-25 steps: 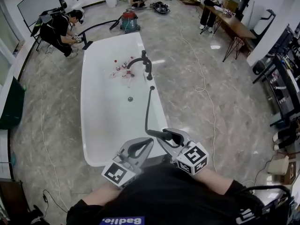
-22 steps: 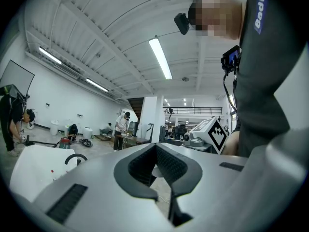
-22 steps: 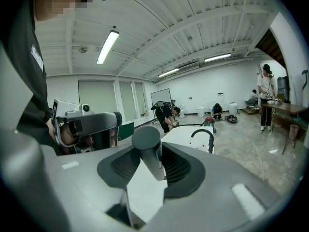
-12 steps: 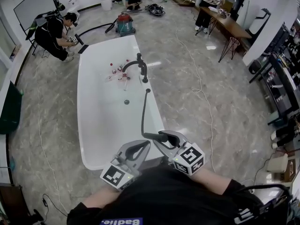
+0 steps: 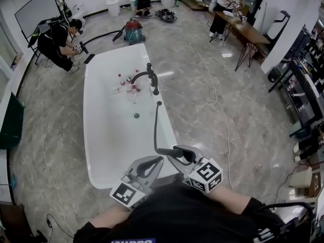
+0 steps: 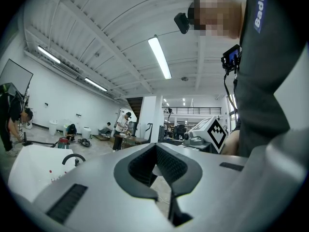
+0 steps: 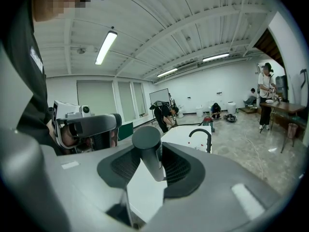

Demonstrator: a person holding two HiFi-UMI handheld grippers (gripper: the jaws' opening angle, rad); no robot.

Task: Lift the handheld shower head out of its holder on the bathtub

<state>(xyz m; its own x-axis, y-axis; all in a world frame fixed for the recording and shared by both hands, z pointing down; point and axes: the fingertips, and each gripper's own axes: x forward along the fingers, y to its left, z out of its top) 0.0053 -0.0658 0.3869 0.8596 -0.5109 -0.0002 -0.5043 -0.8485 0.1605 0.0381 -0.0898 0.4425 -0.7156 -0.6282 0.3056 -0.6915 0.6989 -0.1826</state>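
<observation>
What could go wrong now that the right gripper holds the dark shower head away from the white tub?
The smooth dark cylindrical shower head is held only by its handle in the right gripper, so it could twist or slip between the jaws. Its black hose runs back to the rim of the white bathtub. Pulling farther may draw the hose taut and tug the head loose.

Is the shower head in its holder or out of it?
Out: the right tongs grip the dark handheld shower head, its black hose trailing from the white bathtub.
</observation>
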